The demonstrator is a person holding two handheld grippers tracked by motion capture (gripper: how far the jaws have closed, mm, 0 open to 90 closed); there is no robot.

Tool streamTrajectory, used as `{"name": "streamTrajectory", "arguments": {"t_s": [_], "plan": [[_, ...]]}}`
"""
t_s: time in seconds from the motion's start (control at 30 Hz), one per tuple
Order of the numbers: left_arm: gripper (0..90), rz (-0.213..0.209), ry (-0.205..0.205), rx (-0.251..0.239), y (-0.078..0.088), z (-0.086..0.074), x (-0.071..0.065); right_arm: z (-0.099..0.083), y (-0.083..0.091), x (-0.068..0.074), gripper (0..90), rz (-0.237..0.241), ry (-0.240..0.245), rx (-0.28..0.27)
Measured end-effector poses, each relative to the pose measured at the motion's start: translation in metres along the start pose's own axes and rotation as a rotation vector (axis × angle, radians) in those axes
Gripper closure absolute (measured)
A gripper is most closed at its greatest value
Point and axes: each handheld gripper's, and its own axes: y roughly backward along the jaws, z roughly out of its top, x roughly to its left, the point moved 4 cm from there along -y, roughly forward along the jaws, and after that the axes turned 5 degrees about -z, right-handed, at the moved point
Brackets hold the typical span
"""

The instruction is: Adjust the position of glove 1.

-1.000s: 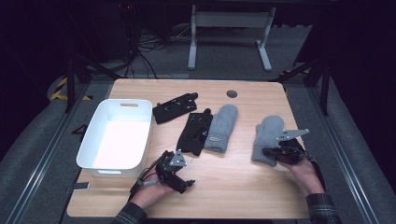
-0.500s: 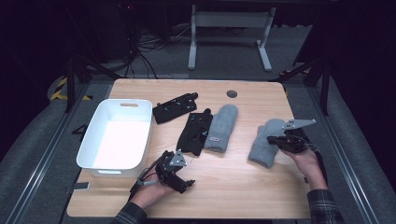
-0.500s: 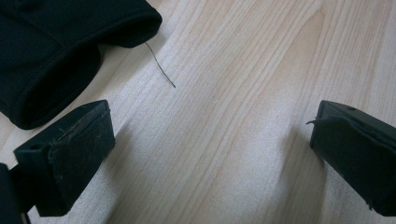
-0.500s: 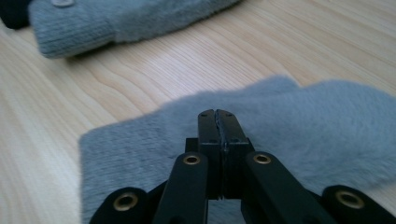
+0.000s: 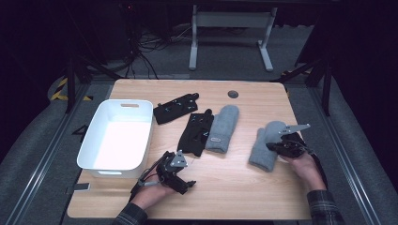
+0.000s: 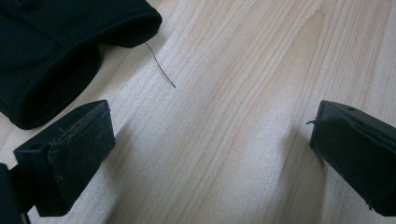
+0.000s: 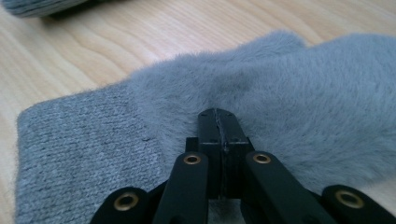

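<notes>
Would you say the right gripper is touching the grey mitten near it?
Touching: in the right gripper view the shut right gripper presses its tips into the grey mitten fur.

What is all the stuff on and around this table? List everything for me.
Light wooden table: one, pale wood, centre of the high view.
White plastic bin: one, white, left part of the table.
Grey fuzzy mittens: two; one mid-table, one to the right.
Black gloves: two; one behind, one beside the middle mitten.
Dark round grommet: one, far table edge.
Grey metal stand: one, on the floor behind.
Left gripper: one, black, fingers apart over bare wood.
Right gripper: one, black, fingers closed, at the right mitten.
</notes>
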Motion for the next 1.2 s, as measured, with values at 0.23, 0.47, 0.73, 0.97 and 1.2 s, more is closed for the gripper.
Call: {"name": "streamTrajectory", "arguments": {"t_s": [0.23,0.47,0.73,0.97,1.2], "plan": [[0.3,0.001,-0.001,0.000,0.000,0.000,0.000,-0.002,0.001,0.029,90.0,0.032,0.003,0.003],[0.3,0.000,0.000,0.000,0.000,0.000,0.000,0.000,0.000,0.062,90.0,0.054,0.032,0.006],[0.3,0.000,0.000,0.000,0.000,0.000,0.000,0.005,-0.003,0.091,90.0,0.094,0.065,0.009],[0.3,0.001,-0.001,0.001,0.000,0.000,0.000,0.009,-0.003,0.113,90.0,0.106,0.109,0.001],[0.4,0.002,-0.001,0.000,0.000,0.000,0.000,0.006,0.017,0.105,90.0,0.089,0.094,-0.056]]}}
